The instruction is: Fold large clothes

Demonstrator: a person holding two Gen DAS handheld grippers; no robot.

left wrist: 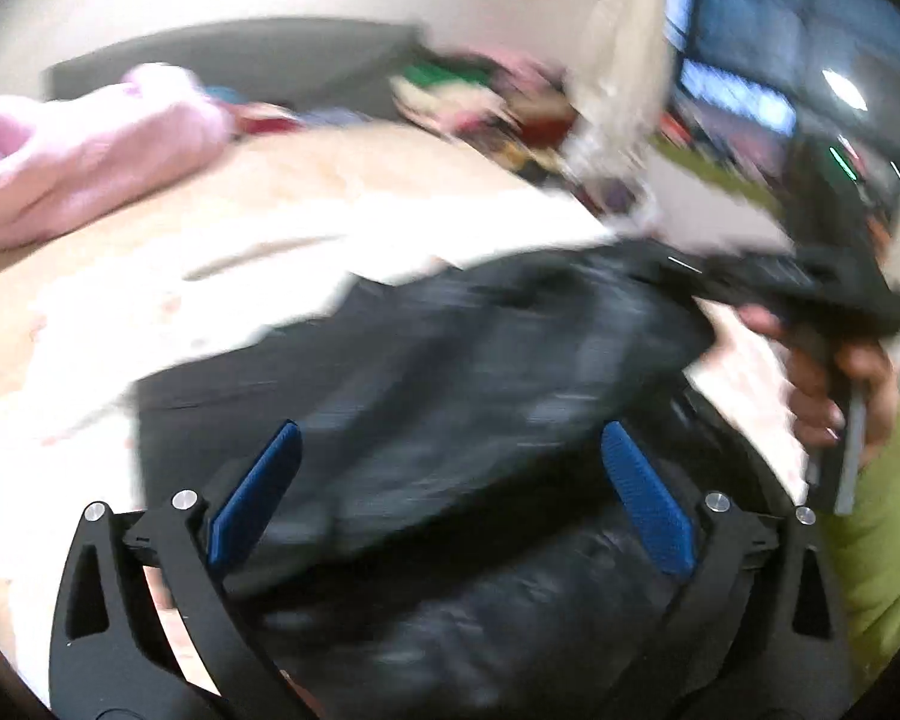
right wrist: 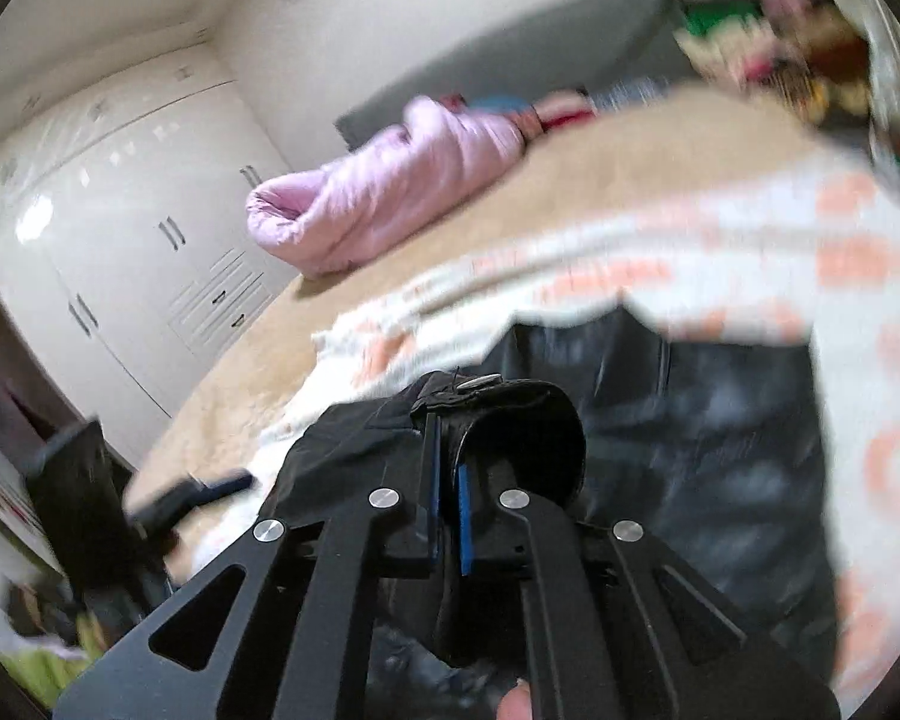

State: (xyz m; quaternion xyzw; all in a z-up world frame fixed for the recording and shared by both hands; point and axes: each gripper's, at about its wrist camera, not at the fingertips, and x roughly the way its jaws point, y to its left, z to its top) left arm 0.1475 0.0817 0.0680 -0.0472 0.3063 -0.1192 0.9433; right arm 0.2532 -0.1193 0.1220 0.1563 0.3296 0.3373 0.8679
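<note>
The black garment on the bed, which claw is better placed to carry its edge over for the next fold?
Right. The right claw is shut on the black garment at its buttoned band, while the left claw hangs open above it, gripping nothing.

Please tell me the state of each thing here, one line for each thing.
Left gripper: open, holding nothing.
Right gripper: shut on the black garment's edge.
Black shiny padded garment: partly lifted off the bed.
Pink puffy garment: rolled up, lying apart.

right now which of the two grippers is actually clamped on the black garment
The right gripper: its blue fingers are pinched shut on the black garment's snap tab. The left gripper hangs wide open above the cloth, gripping nothing.
</note>
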